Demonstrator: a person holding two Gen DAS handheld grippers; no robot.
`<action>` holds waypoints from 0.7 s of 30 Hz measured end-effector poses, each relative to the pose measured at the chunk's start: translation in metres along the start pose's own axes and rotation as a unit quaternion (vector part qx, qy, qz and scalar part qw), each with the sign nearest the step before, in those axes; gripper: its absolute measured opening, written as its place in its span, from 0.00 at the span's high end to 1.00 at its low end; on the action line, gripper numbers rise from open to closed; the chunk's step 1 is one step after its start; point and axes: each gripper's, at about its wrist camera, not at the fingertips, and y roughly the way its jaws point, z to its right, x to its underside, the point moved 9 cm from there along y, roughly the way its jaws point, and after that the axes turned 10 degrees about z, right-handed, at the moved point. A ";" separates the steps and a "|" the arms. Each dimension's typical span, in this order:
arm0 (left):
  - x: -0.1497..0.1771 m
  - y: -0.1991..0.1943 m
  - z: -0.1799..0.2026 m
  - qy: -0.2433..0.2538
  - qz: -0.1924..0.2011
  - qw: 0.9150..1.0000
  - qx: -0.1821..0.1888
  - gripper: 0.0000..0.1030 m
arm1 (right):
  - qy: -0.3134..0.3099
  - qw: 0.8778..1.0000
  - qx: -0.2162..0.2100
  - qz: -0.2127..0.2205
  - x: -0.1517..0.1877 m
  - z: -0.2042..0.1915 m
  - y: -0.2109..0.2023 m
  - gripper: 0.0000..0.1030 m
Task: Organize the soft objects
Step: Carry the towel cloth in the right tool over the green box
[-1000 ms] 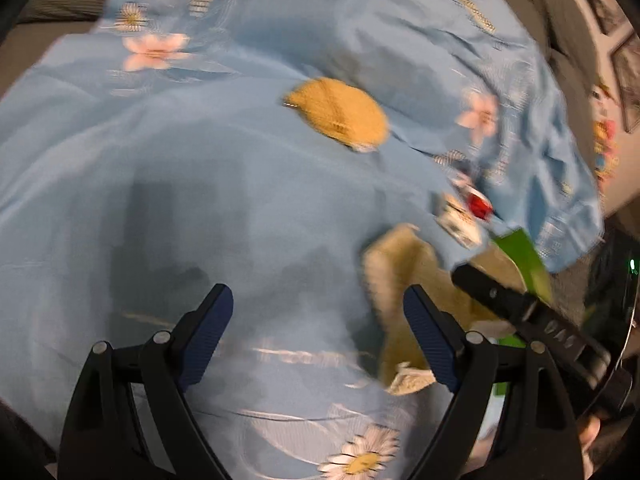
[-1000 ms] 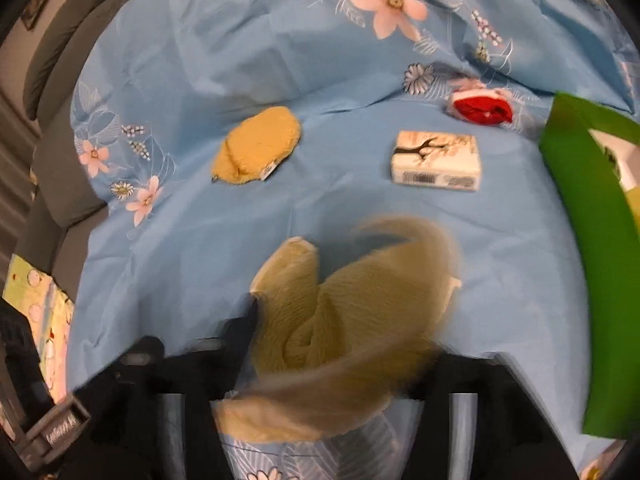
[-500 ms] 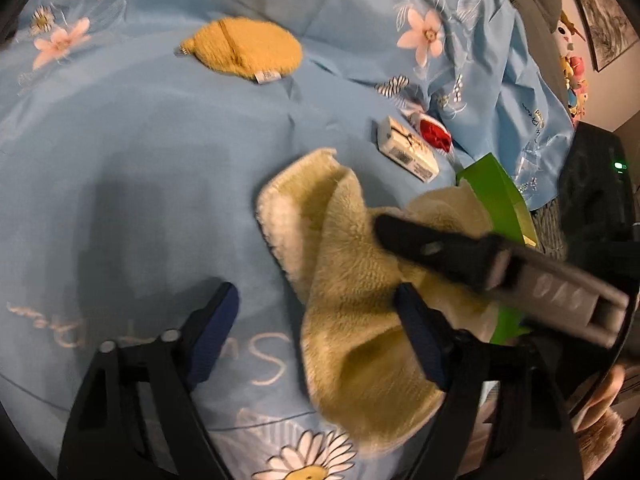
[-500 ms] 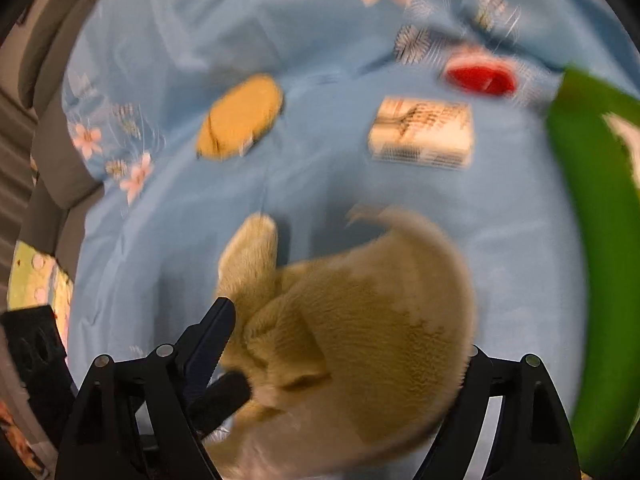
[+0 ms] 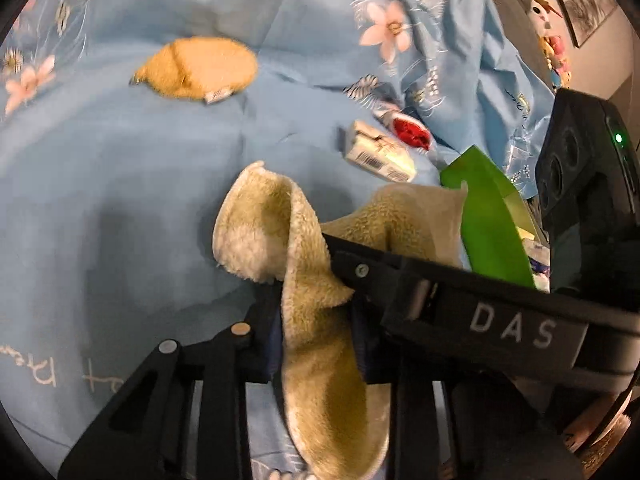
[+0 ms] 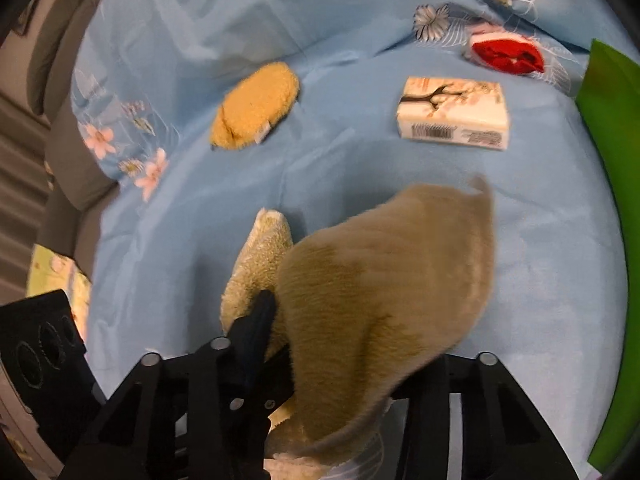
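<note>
A pale yellow fleece cloth [image 5: 320, 312] hangs bunched over the blue flowered sheet [image 5: 120, 184]. My left gripper [image 5: 316, 344] is shut on the cloth's lower fold. My right gripper [image 6: 340, 364] also grips the cloth [image 6: 384, 280]; the fabric drapes over its fingers and hides the tips. Its arm crosses the left wrist view [image 5: 460, 300]. A tan fuzzy pad [image 5: 196, 68] lies farther back on the sheet and shows in the right wrist view [image 6: 256, 106].
A white tissue pack [image 6: 454, 118] and a red-and-white soft item [image 6: 506, 54] lie at the back right. A green bin [image 6: 616, 200] stands along the right edge, also in the left wrist view [image 5: 488, 220]. A grey sofa back rings the sheet.
My left gripper has swung right to the cloth and closed on it. The right gripper has kept hold of the cloth, and it is now held by both.
</note>
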 end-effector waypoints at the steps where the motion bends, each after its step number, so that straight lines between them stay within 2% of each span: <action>1: -0.004 -0.004 0.008 0.008 0.008 1.000 0.003 0.74 | 0.005 1.000 -0.007 0.007 -0.002 0.001 -0.006 0.57; 4: -0.015 -0.014 0.032 0.030 0.032 0.999 0.010 0.74 | 0.021 0.998 -0.025 0.047 -0.014 0.004 -0.035 0.57; 7: -0.026 -0.021 0.070 0.062 0.053 0.996 0.024 0.74 | 0.029 0.995 -0.021 0.096 -0.027 0.013 -0.073 0.57; 11: -0.034 -0.024 0.135 0.133 0.085 0.986 0.047 0.74 | 0.063 0.984 -0.019 0.167 -0.043 0.042 -0.127 0.57; 15: -0.032 -0.010 0.184 0.162 0.079 0.980 0.081 0.74 | 0.097 0.968 0.003 0.233 -0.053 0.081 -0.174 0.57; 21: -0.023 0.017 0.248 0.204 0.061 0.969 0.123 0.74 | 0.161 0.946 0.017 0.280 -0.059 0.144 -0.214 0.57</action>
